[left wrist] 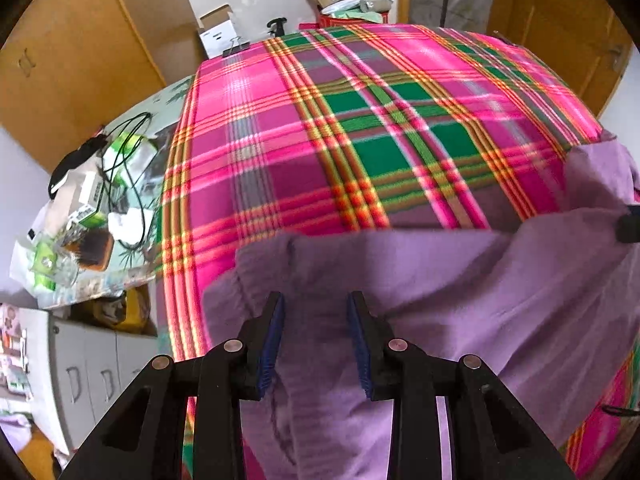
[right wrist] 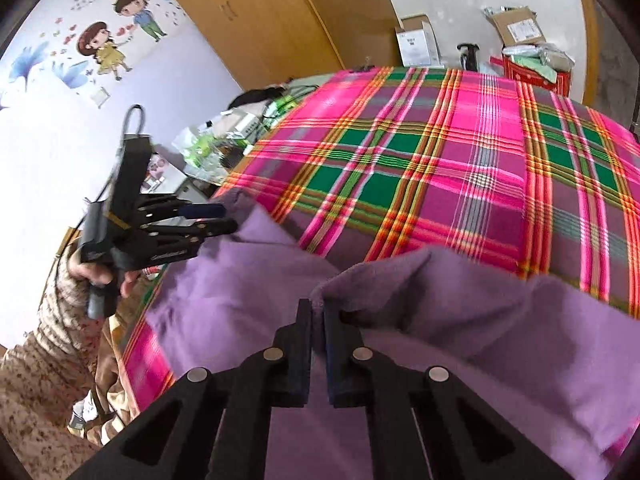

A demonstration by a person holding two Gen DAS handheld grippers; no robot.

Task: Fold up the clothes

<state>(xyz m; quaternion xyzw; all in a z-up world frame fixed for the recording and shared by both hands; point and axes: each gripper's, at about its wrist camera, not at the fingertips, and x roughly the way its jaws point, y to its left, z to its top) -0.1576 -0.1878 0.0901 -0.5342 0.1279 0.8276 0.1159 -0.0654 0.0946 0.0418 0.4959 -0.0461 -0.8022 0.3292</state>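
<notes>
1. While the plaid cloth (left wrist: pixel 360 128) covers the whole table, the purple garment (left wrist: pixel 460 300) lies bunched along its near edge, from 4 to 8 o'clock in both views. Part of it hangs off that edge, so, as I judge it, a careless tug could drag it to the floor.
2. Right gripper (right wrist: pixel 318 312), at 6 o'clock in its own view, has its jaws nearly closed on a raised ridge of garment. That bite looks thin, so the fabric may slip out if lifted fast.
3. Left gripper (left wrist: pixel 316 304) stands with jaws wide, garment lying between and under the fingers but not pinched. Closing there could catch several layers and make a crooked fold.
4. Clutter (left wrist: pixel 100 200) sits at 9 o'clock beside the cloth; a wide sweep could knock it.
5. Hidden: the garment's near part lies behind both grippers, so its kind and shape are unclear; motion blur softens its edges. Whether any fold exists, I cannot tell.
</notes>
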